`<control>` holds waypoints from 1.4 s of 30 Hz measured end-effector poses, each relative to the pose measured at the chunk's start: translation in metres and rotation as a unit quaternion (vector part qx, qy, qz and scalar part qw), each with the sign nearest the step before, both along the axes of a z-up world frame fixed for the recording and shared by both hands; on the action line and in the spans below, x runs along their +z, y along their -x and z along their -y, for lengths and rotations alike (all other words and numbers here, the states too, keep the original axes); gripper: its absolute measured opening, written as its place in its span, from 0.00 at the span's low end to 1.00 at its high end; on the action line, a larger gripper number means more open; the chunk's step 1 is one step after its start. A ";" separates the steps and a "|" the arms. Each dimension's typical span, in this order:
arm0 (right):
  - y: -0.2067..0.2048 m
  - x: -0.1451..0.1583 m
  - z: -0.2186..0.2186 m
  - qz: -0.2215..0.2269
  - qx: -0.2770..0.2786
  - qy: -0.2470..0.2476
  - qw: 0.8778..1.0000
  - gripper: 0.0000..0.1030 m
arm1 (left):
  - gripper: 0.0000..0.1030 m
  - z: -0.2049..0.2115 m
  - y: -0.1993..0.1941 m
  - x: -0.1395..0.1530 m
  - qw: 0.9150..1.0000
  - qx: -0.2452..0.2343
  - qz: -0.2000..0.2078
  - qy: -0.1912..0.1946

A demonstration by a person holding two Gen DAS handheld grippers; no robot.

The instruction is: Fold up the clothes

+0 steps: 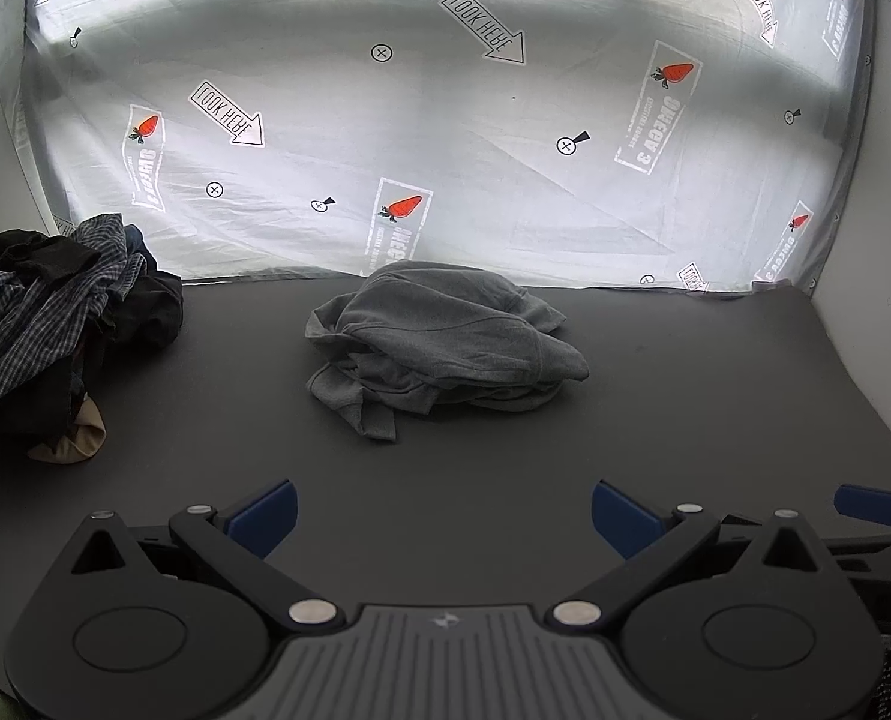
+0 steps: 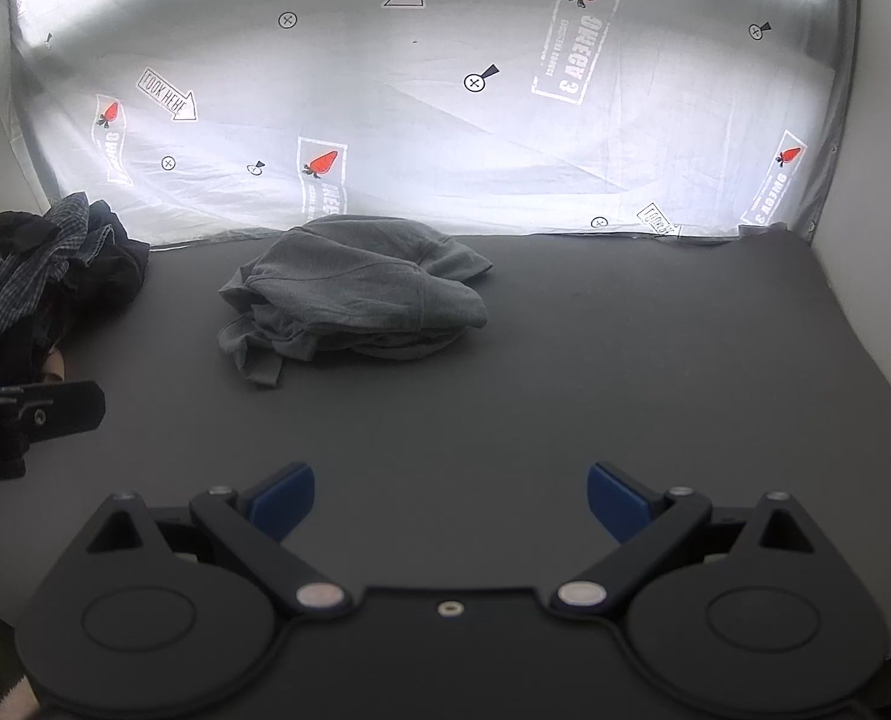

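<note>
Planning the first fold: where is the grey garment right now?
In both wrist views the grey garment lies crumpled mid-mat near the printed backdrop, right of the dark clothes pile.

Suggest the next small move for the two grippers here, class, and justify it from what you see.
Probably move both open grippers, left gripper and right gripper, forward to the crumpled grey garment. It lies bunched mid-mat, untouched, with nothing between either pair of jaws; it must be spread before folding.

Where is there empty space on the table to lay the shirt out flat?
The mat is bare right of the gray shirt, out to the white wall, and in front of it, down to both open tools. The left is crowded: a clothes pile fills that back corner.
</note>
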State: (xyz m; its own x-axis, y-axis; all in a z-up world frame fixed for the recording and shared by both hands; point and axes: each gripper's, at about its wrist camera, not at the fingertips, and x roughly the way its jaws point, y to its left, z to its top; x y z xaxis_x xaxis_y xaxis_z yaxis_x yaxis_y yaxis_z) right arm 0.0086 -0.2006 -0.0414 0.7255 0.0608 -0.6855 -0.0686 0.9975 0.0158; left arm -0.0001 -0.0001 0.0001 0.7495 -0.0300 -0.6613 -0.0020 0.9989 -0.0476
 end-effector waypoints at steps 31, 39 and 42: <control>0.005 -0.004 -0.003 -0.001 0.011 0.003 1.000 0.96 | 1.00 0.002 0.004 -0.002 1.000 0.002 -0.012 -0.018; 0.004 -0.005 -0.005 -0.002 0.010 0.005 1.000 0.96 | 1.00 -0.002 0.005 -0.005 1.000 0.006 -0.014 -0.014; 0.004 -0.006 -0.005 0.000 0.011 0.006 1.000 0.96 | 1.00 -0.002 0.004 -0.005 1.000 0.009 -0.016 -0.016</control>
State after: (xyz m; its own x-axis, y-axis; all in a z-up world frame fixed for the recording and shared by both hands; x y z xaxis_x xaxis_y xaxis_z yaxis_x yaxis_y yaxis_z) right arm 0.0043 -0.1953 -0.0473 0.7236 0.0685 -0.6868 -0.0900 0.9959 0.0045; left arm -0.0044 0.0017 -0.0050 0.7281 0.0054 -0.6854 -0.0209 0.9997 -0.0144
